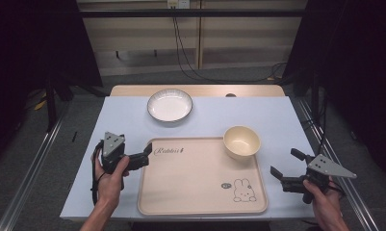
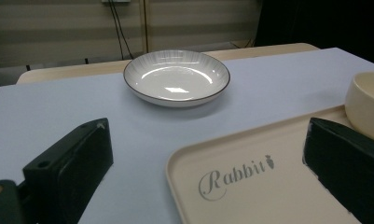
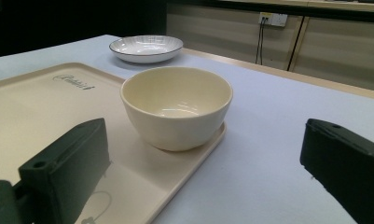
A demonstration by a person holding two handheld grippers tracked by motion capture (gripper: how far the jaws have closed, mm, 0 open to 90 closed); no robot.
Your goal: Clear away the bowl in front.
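Two grippers flank the tray (image 1: 195, 187): the left gripper (image 1: 147, 155) at nine o'clock, the right gripper (image 1: 287, 166) at three, both with jaws spread and empty. The cream bowl (image 1: 241, 141) sits at the tray's one o'clock corner, seemingly overhanging the rim; the white plate (image 1: 170, 105) lies beyond at eleven.

High view looks down from the table's (image 1: 109, 120) near edge; both gripper views sit low, facing its far edge, sharing the plate (image 2: 176, 78).
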